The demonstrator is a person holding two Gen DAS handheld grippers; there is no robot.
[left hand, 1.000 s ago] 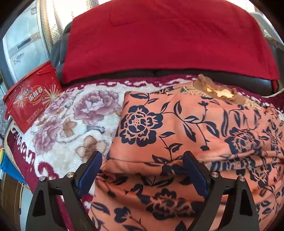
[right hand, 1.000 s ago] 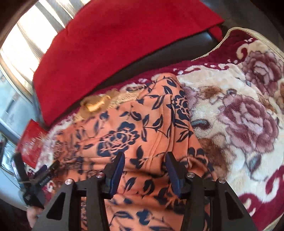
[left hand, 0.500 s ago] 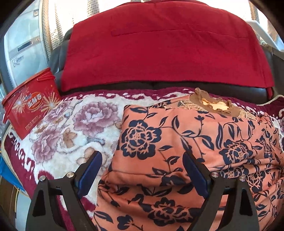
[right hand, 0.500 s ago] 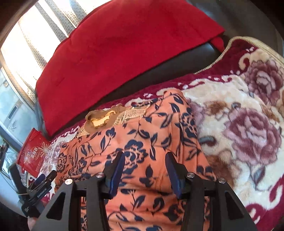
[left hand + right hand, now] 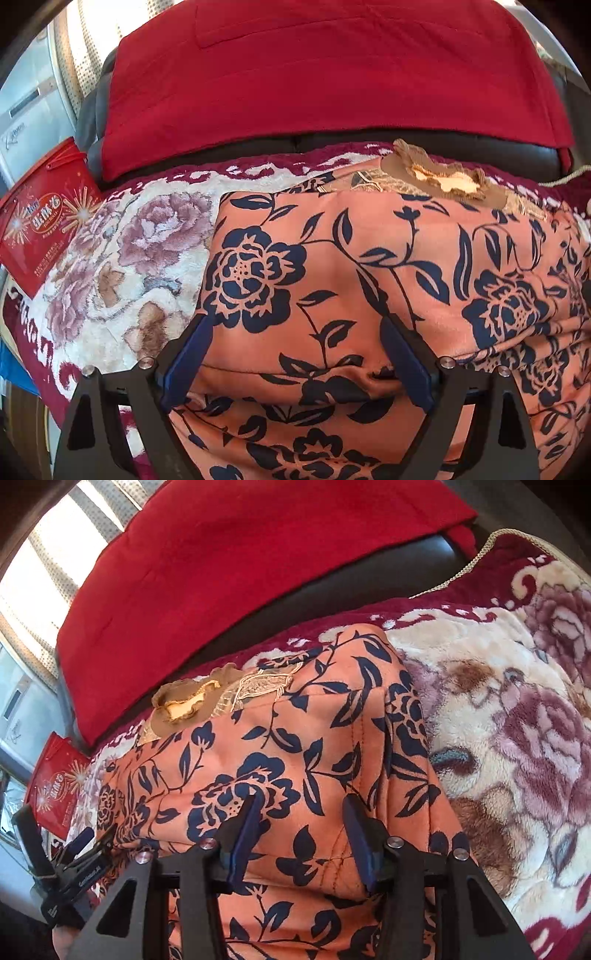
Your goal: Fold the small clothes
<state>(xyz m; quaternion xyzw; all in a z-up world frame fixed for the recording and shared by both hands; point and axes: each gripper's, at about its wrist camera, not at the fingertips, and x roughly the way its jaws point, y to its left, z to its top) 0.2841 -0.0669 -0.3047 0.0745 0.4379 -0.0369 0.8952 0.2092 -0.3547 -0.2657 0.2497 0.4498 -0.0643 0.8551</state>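
One orange floral garment (image 5: 369,280) lies folded on one plush rose-patterned blanket (image 5: 122,258), filling the centre and lower right of the left wrist view. Two grippers are over it: the left gripper (image 5: 295,358) has fingers wide apart astride a fabric fold, and the right gripper (image 5: 301,834) has fingers partly apart with cloth between them, though contact cannot be confirmed. One red box (image 5: 40,229) stands at the left edge.

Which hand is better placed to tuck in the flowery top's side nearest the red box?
Left gripper, probably: it straddles the orange floral top edge facing the red box; the right gripper sits opposite.
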